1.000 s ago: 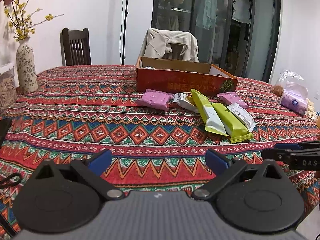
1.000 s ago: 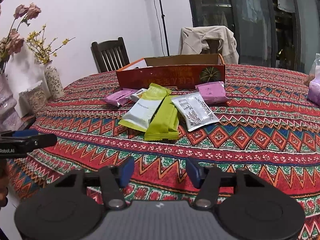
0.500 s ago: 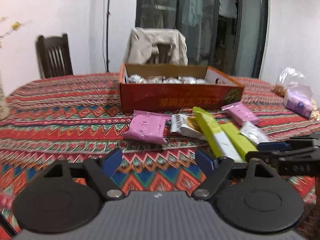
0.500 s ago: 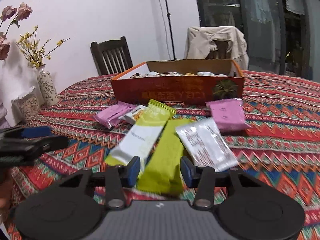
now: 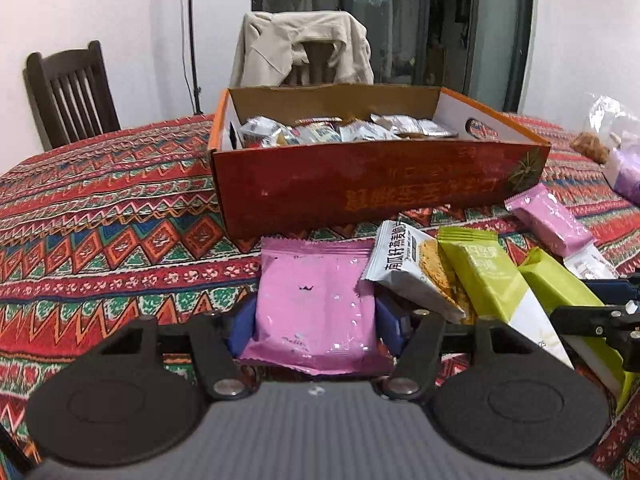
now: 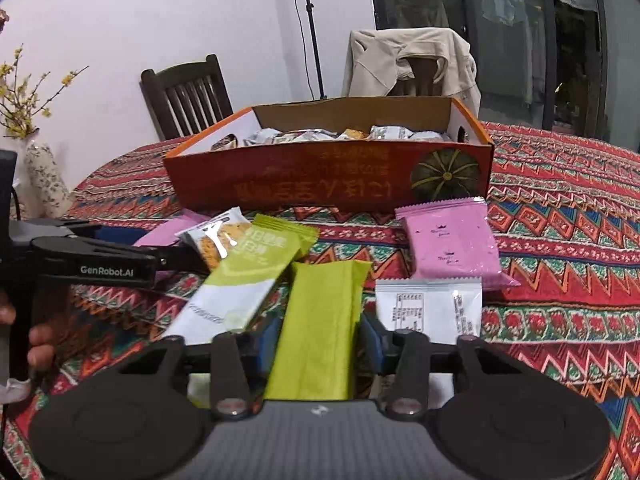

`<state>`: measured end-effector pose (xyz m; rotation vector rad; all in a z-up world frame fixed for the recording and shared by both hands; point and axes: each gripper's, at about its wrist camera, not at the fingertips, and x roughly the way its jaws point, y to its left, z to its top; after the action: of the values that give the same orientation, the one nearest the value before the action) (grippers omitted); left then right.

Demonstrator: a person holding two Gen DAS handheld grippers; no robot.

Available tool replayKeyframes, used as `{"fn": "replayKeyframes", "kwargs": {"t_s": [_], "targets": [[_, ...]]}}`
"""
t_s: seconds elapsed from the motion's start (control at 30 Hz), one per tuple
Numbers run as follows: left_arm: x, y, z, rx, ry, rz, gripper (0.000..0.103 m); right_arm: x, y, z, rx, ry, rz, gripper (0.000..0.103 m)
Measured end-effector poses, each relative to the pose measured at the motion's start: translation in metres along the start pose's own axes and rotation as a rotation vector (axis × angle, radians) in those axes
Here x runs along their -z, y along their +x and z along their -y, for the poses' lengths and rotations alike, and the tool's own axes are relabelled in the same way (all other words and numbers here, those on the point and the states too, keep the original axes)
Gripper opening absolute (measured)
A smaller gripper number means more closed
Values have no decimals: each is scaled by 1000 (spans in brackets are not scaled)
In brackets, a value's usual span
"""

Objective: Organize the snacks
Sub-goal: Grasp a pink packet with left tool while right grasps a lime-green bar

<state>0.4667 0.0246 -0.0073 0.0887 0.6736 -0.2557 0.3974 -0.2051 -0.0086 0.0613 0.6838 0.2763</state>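
The black arm of the left hand-held gripper (image 6: 92, 264) carries white lettering — "GenRobot.AI". The white-and-orange snack packet (image 5: 416, 270) bears large Chinese characters along its edge, and the red cardboard box (image 6: 328, 184) shows faded gold Chinese print, upside down — neither legible enough to transcribe.

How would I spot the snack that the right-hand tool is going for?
Find the orange cardboard box on the patterned tablecloth. Loose packets lie in front of it; the right tool is closing around a plain green bar packet. Its green neighbour is part white and printed.
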Motion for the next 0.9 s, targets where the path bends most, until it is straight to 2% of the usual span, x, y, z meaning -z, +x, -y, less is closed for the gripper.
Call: {"fn": "replayKeyframes", "kwargs": {"t_s": [0.1,0.27,0.43,0.5,0.67,0.9], "targets": [[4,-14,1,-12,-5,8,62,1,-4,-1,-5,-21,0,34],[30,-67,8,-55,-60,53,62,15,-32,-1,-68,-31,0,34],[59,-127,16,1,-192,103,62,36,-74,3,-137,29,12,33],[64,-139,23,7,-202,108,62,41,-86,5,-143,39,21,33],[67,-154,42,-2,-172,123,62,45,-101,4,-145,40,63,34],[57,-157,55,38,-176,137,62,41,-117,17,-151,67,125,34]]}}
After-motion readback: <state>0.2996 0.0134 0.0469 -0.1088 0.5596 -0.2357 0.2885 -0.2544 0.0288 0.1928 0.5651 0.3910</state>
